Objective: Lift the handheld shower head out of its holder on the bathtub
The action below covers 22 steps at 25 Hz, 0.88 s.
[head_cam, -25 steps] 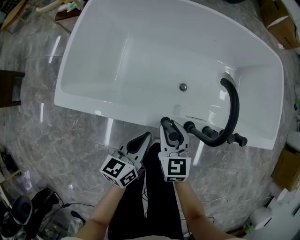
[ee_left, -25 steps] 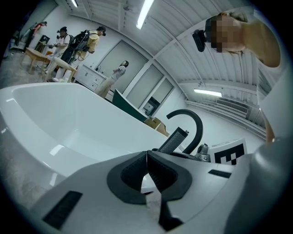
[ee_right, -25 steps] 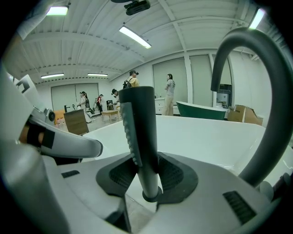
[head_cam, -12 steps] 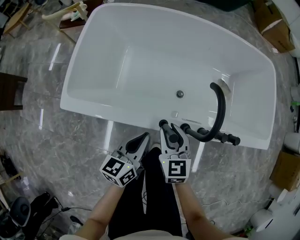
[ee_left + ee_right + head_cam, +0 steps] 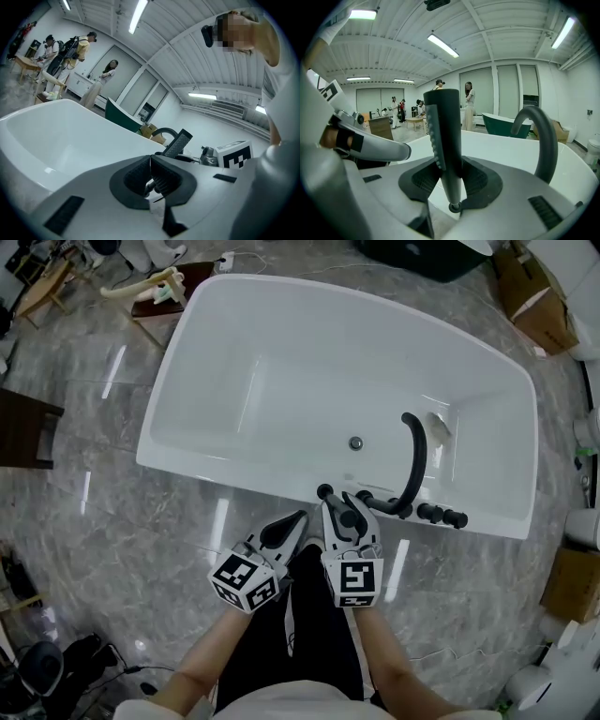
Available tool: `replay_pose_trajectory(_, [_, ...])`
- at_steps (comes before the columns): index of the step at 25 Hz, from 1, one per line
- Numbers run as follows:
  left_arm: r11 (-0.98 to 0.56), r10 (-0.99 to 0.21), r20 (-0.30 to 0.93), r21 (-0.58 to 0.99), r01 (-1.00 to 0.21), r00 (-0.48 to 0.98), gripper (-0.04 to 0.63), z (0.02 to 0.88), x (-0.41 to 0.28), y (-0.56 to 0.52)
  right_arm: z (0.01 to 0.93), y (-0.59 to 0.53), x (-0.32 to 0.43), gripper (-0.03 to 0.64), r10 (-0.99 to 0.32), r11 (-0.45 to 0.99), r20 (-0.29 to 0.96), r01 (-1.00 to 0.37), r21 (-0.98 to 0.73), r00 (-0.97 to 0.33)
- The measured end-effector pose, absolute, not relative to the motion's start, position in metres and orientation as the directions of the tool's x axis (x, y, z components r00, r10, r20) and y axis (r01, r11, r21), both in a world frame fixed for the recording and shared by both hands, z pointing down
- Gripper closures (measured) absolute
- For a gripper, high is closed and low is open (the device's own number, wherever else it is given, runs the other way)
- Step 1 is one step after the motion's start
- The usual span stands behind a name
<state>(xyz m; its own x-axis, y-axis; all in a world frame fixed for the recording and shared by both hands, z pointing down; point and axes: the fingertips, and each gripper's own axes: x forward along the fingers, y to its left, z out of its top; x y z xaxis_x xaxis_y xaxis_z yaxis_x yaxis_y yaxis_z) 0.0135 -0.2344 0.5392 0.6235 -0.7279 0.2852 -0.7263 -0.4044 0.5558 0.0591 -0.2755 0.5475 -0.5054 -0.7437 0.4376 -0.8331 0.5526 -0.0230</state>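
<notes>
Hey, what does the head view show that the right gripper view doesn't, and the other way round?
Head view only: the drain, the faucet knobs and the marker cube on the right gripper.

Right gripper view only: ceiling lights, people standing in the background, a dark green bathtub, and the pads clamped on the handheld shower head.

Both: the white bathtub, the black curved spout, the left gripper, and that shower head held in the right gripper.

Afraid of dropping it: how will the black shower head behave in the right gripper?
The shower head, a straight bar, looks rigid. Its smooth tapering body may slip in the right gripper. Clamped low, standing tall, it could tip.
</notes>
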Motion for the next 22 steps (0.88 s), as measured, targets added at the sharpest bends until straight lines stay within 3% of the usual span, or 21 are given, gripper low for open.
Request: replay_pose_trajectory(22, [-0.493, -0.727, 0.205, 0.509, -0.705, 0.656, 0.583, 0.432, 0.012, -0.217, 0.408, -0.247, 0.077, 0.477, -0.811, 0.525, 0.301, -0.851, -0.005, -0.502])
